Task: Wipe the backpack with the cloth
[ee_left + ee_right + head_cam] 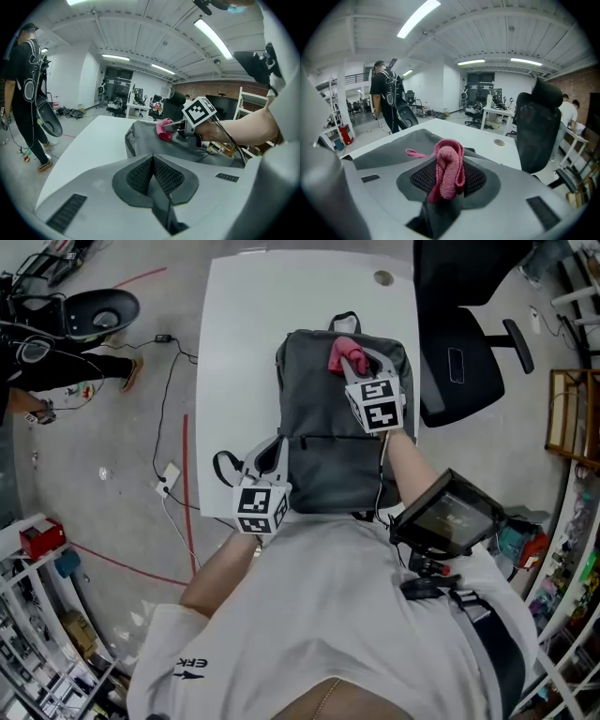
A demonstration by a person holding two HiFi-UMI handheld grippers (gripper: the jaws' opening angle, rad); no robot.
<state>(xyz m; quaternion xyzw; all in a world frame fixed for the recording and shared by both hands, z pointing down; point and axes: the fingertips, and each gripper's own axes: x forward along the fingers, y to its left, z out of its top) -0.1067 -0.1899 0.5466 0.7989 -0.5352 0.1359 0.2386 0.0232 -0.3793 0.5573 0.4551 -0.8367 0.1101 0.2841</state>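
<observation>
Table: white, and it filled the upper middle of the head view, with the bag lying flat on it.
Backpack: dark grey, at the centre of the head view. Its carry handle pointed to the top of the frame and its straps spilled out at the lower left.
Left gripper: at the bag's lower-left corner in the head view, jaws closed together on nothing. Whether it pressed on the bag or only lay beside the strap could not be told.
Right gripper: over the bag's upper right, clenched on the cloth.
Cloth: pink knit, bunched into a wad above the pads with a loose loop trailing. It sat at the top of the bag just below the handle, seemingly touching the fabric.
Step in hand: probably the start of a wiping stroke.
Doing it well: keep the clamp firm and lay the wad flat on the fabric — not the jaw tips. Draw it toward the lower frame in overlapping passes. Pin the corner with the empty gripper so the soft shell does not slide or bunch, and keep the loose loop clear of the handle and zip.
</observation>
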